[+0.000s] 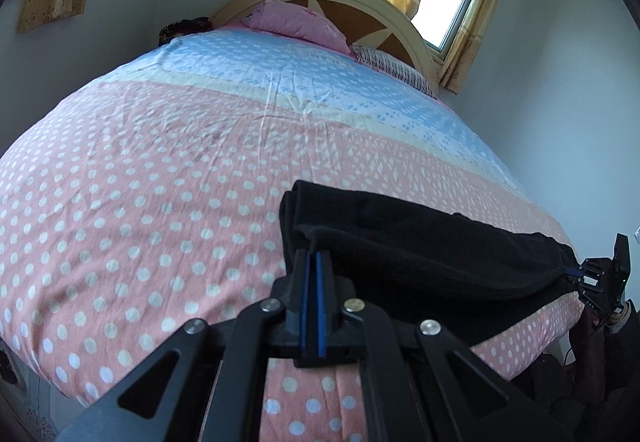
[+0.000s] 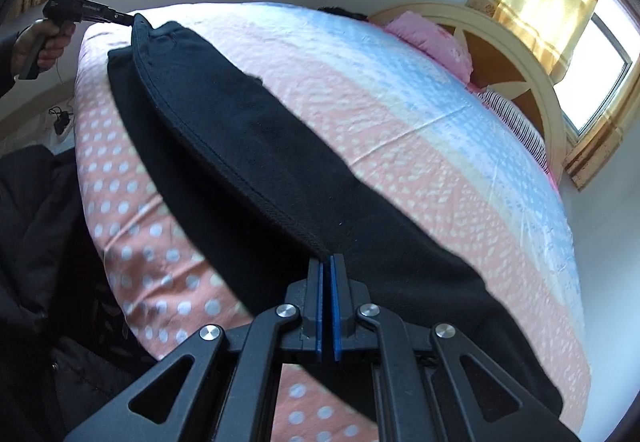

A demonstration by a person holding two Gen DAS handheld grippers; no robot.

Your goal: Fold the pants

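Black pants (image 1: 420,254) lie lengthwise along the near edge of the bed, and one long edge of them is stretched taut between my two grippers. In the left wrist view my left gripper (image 1: 313,252) is shut on a corner of that edge. At the far right, my right gripper (image 1: 576,274) pinches the other end. In the right wrist view my right gripper (image 2: 326,258) is shut on the raised seam of the pants (image 2: 260,146). At the upper left a hand (image 2: 44,42) holds the left gripper (image 2: 130,18), which grips the far corner.
The bed (image 1: 160,182) has a pink dotted and blue sheet. At its head lie a pink pillow (image 1: 296,22) and a striped pillow (image 1: 396,68) against a cream headboard (image 1: 400,26). Dark clothing (image 2: 32,202) and a power strip (image 2: 62,124) lie beside the bed.
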